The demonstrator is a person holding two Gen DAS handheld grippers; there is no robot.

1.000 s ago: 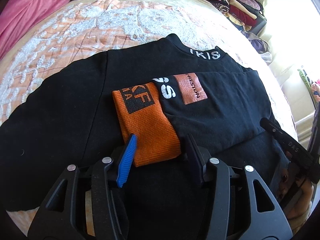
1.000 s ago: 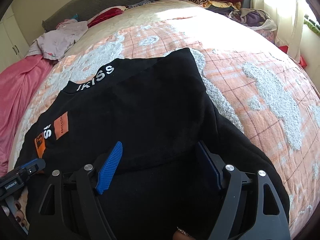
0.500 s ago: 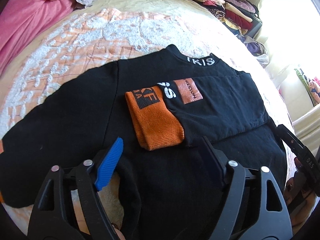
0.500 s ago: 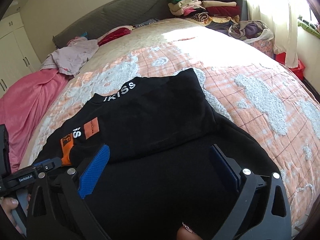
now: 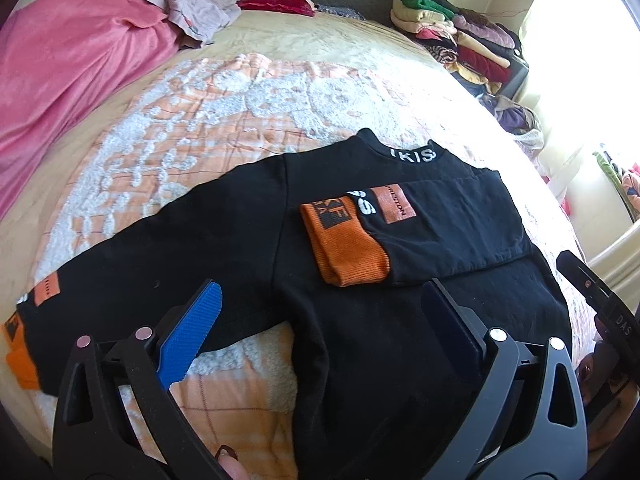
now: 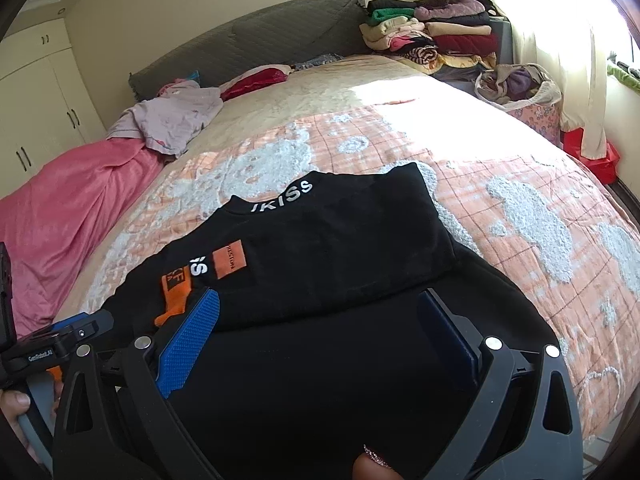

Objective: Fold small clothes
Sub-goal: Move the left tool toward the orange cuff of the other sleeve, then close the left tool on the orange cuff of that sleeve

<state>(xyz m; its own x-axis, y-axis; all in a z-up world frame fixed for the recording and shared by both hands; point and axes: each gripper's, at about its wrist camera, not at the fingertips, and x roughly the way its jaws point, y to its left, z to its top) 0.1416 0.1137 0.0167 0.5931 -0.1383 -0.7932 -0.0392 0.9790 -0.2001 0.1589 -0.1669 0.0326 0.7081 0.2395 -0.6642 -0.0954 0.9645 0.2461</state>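
While it lay spread on the bed, the black sweatshirt showed its back or front flat against an orange-and-white fleecy blanket, collar toward the headboard. 1 sleeve was folded across the chest, its orange ribbed cuff resting near the middle of the body; the other sleeve stretched out toward the left edge of the left wrist view, ending in a second orange cuff.

Several parts were hard to read. That far cuff was cut by the frame edge, and the hem was hidden behind both sets of tongs. Window glare washed out the right side of the left wrist view. A pile of folded clothes sat at the far corner, a pink cover lay along the bed's side, and a pale garment lay crumpled near it.

White letters on the collar read "IKISS" from the right wrist view. An orange patch on the folded sleeve carried small dark letters, too small to read. A black block on the cuff showed partial letters.

The left tongs were opening, nothing between the blue pads, hovering over the lower body of the sweatshirt. The right tongs stood wide apart and empty above the garment. A label on the left device read "GenRobot.AI".
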